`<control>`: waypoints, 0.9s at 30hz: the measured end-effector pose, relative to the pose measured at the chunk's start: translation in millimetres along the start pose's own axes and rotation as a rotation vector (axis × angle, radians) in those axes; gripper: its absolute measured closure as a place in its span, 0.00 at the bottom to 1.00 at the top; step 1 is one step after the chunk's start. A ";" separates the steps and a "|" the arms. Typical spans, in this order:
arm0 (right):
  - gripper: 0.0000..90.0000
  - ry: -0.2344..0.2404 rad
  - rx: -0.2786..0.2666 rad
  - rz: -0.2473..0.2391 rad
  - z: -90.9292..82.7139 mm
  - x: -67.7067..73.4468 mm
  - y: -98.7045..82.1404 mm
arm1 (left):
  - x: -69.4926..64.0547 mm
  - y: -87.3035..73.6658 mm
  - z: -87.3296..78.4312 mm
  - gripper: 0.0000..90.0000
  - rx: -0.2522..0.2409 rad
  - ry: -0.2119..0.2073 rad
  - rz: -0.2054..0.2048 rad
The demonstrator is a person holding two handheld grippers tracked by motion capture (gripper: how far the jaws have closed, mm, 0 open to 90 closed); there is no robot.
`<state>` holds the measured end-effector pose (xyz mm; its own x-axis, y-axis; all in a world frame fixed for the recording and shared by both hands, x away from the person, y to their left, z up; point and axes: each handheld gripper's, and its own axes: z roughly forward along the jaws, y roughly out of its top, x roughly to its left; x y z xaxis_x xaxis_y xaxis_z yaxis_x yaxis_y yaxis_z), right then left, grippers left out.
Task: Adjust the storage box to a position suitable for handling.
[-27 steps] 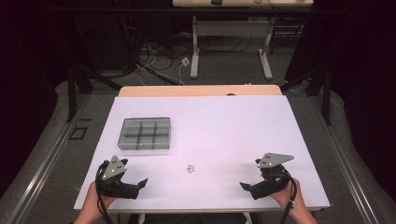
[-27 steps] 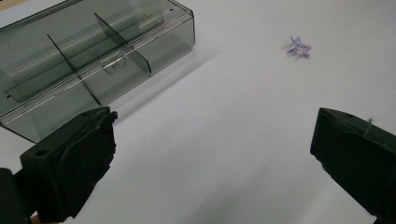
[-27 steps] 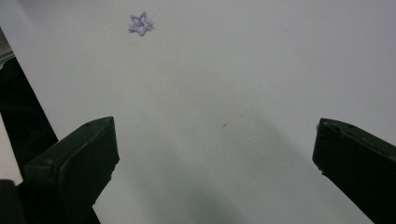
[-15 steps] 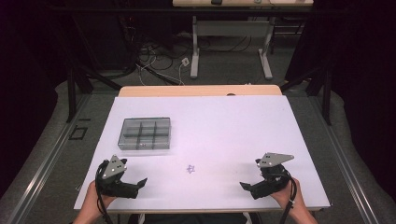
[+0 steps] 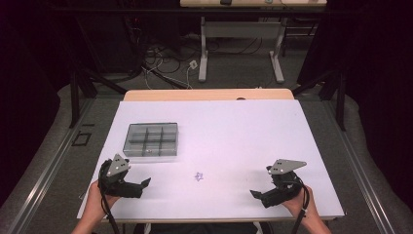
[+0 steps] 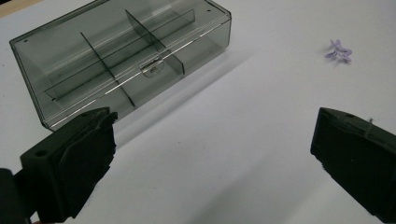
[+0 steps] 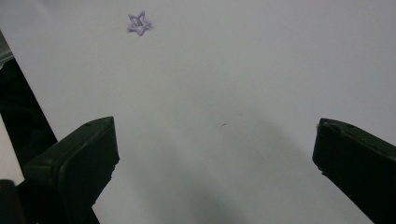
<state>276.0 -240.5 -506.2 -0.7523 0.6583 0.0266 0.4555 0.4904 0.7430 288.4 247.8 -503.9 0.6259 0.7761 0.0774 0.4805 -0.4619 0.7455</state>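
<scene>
Beside the grey divided box, the purple star lies unmoved on the counter; left gripper and right gripper stay put, fingers wide apart, empty: work not begun.

Small pale purple star-shaped piece: too small in high view to tell material or exact form; somewhat blurred in left gripper view. Smoky clear plastic compartment box: far corner cut off by top edge in left gripper view; tiny object inside near front wall in high view, not identifiable. Person's forearms cut off by bottom edge of high view.
</scene>
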 end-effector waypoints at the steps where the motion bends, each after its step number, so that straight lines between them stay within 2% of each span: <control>1: 0.00 -0.001 -0.007 0.001 0.7 0.1 -0.2 | 3.9 2.1 0.1 0.00 0.008 -0.003 -0.013; 10: 0.00 -0.004 -0.003 -0.001 -0.2 0.3 -0.1 | 14.9 11.3 1.8 0.00 0.025 0.019 -0.040; 16: 0.00 0.002 -0.008 0.002 0.5 -0.5 -0.5 | 32.4 22.6 12.2 0.00 0.053 0.050 -0.067; 18: 0.00 -0.004 -0.007 0.003 0.5 -0.4 -0.5 | 35.7 24.1 13.2 0.00 0.066 0.047 -0.071; 21: 0.00 0.005 0.010 0.004 0.5 -0.6 -0.1 | 46.4 30.5 18.0 0.01 0.080 0.075 -0.090; 23: 0.00 0.003 0.006 0.002 0.9 -0.4 -0.1 | 48.7 31.8 19.2 0.04 0.076 0.079 -0.088; 25: 0.00 0.000 -0.005 0.003 0.9 -0.1 -0.4 | 53.5 36.0 21.6 0.08 0.076 0.103 -0.073; 27: 0.00 0.005 -0.012 0.005 0.4 0.0 -0.7 | 56.2 38.0 25.3 0.18 0.077 0.121 -0.052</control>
<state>275.9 -240.6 -507.0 -0.7525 0.6577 0.0333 0.4532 0.4806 0.7508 357.4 262.9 -488.0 0.5225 0.8437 0.1233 0.5589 -0.4481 0.6977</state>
